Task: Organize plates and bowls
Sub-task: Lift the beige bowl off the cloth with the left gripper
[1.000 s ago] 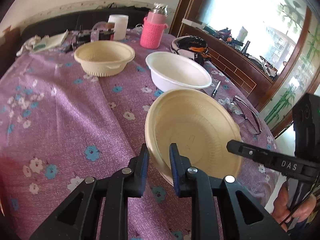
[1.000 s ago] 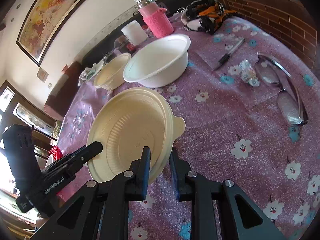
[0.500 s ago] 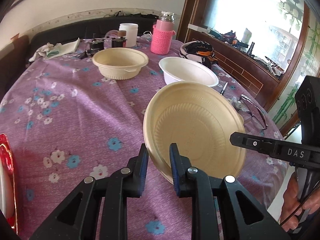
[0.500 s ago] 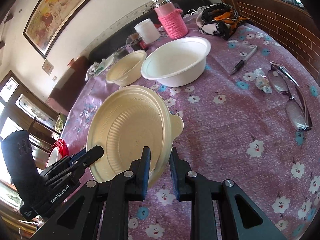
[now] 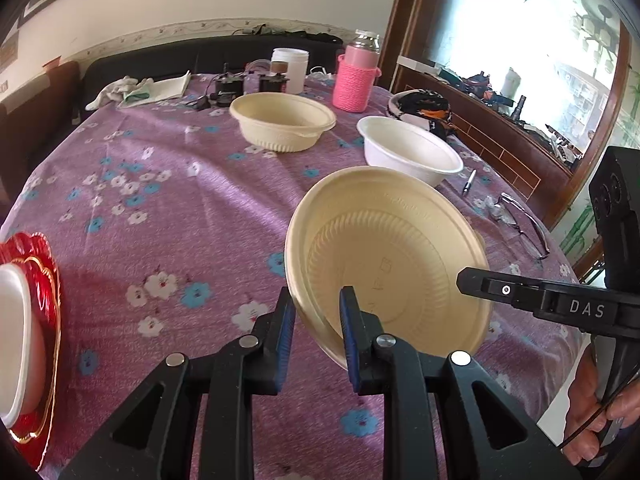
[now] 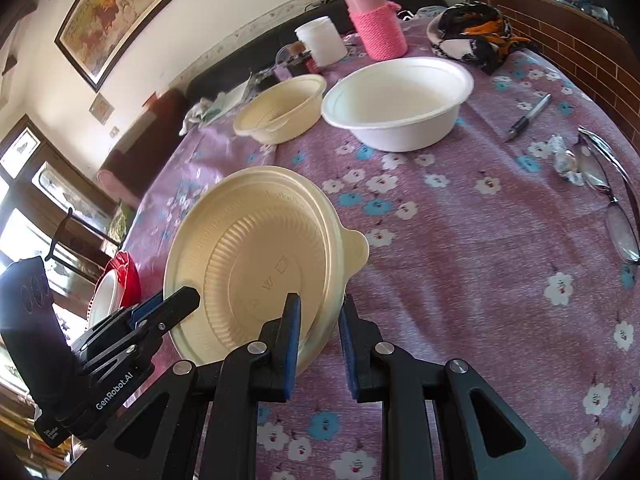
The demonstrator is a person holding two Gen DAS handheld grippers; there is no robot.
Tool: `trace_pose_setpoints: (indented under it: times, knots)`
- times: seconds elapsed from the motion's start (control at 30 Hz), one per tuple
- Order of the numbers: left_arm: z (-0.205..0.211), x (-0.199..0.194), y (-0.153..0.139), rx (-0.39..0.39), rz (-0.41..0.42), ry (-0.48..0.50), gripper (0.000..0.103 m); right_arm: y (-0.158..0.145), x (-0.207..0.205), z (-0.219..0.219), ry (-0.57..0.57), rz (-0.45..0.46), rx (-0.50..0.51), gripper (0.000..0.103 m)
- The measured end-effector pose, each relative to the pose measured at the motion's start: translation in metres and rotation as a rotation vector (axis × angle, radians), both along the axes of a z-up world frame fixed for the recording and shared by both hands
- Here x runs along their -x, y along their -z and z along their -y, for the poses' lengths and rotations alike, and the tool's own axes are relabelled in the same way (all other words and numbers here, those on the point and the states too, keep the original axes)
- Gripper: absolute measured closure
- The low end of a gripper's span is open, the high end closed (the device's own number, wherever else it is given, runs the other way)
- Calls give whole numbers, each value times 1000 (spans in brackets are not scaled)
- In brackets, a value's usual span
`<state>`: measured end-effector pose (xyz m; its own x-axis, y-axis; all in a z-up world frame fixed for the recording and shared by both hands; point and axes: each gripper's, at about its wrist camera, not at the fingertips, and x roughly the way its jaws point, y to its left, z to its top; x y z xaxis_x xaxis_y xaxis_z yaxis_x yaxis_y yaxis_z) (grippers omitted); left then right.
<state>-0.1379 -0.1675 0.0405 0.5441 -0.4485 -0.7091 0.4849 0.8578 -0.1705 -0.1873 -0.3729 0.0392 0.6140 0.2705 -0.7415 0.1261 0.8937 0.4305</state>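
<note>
**Left wrist view: cream bowl carried clear of the table by both grippers**

Left wrist view, lower centre: the left gripper (image 5: 316, 320) is clamped on the near rim of a cream bowl (image 5: 392, 264), one pad inside and one outside the wall. The right gripper (image 5: 472, 276) enters from the right edge of the frame and bears on the opposite rim; a hand (image 5: 596, 412) holds its handle at lower right. In the right wrist view the right gripper (image 6: 318, 328) is likewise clenched on the bowl's rim beside its tab, with the left gripper (image 6: 176, 300) at lower left.

Change noted: against the frames of a second ago, the bowl and both grippers have drawn back along the table. The second cream bowl (image 5: 282, 120) and the white bowl (image 5: 408, 152) now sit further up the frame, more of the purple flowered tablecloth (image 5: 168, 208) is exposed, and a red plate (image 5: 44, 280) carrying a white bowl (image 5: 16, 344) has entered at the left edge. The held bowl is tilted, its inside facing the cameras, and appears lifted off the cloth.

Assessment: the bowl is in transit. The red plate is the nearest candidate for a stacking spot, though this is a judgement. Two bowls at the upper centre remain to be gathered.
</note>
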Motion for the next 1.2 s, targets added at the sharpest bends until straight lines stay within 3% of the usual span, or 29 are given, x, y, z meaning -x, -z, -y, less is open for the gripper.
trace_pose_setpoints:
  times: [0.6, 1.2]
  knots:
    - [-14, -1, 11, 22, -20, -17, 80, 3, -9, -20, -30, -14, 23, 80]
    - [-17, 4, -2, 10, 22, -32, 80, -3, -6, -24, -36, 7, 24, 84]
